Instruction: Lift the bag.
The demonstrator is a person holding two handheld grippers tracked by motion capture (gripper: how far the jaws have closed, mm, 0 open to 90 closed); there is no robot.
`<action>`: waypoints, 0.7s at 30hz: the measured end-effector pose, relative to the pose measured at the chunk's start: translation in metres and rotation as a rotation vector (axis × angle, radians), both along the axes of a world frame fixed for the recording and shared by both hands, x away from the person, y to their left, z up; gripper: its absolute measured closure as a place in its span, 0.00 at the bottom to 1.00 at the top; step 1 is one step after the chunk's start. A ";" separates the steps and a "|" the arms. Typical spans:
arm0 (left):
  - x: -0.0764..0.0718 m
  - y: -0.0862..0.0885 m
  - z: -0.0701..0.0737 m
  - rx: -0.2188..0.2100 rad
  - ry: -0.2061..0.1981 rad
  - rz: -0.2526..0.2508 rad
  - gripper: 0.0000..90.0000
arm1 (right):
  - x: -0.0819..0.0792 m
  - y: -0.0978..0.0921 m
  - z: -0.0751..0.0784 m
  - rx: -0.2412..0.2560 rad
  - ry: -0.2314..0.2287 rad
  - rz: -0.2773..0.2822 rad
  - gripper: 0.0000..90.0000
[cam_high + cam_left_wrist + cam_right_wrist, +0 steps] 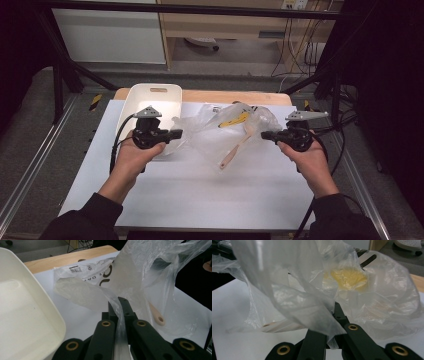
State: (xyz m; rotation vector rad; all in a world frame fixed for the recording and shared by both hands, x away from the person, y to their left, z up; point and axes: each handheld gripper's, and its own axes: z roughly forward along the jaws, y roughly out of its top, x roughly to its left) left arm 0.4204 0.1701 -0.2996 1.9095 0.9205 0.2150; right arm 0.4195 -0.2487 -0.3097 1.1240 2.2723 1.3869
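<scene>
We've got both tongs pinched on the plastic bag [227, 131] mid-frame, left tongs [176, 134] & right tongs [265, 135] at opposite edges. Spatula [235, 147] still inside; looks early, emptying into the tub [150, 97] left.

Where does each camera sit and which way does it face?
High view: above the person's side, looking forward and down on the table; both forearms, the left gripper and the right gripper show, pinching the bag.
Left gripper view: rides on the left gripper, looking along its jaws at the bag, with the tub beside.
Right gripper view: rides on the right gripper, looking into the bag.
Shared: all show the bag and the wooden spoon in it.
</scene>
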 end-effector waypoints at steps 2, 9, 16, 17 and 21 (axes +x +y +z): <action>0.004 0.001 0.006 0.000 -0.002 0.002 1.00 | 0.004 -0.003 0.006 0.008 -0.005 -0.009 1.00; 0.025 0.006 0.027 -0.013 0.007 0.032 1.00 | 0.021 -0.009 0.024 0.028 -0.012 -0.043 1.00; 0.050 0.010 0.041 -0.006 0.014 0.081 1.00 | 0.042 -0.009 0.040 0.026 -0.017 -0.079 1.00; 0.053 0.010 0.043 -0.007 0.013 0.089 1.00 | 0.045 -0.009 0.043 0.024 -0.019 -0.084 1.00; 0.067 0.012 0.054 -0.010 0.005 0.121 1.00 | 0.057 -0.007 0.056 0.017 -0.032 -0.098 1.00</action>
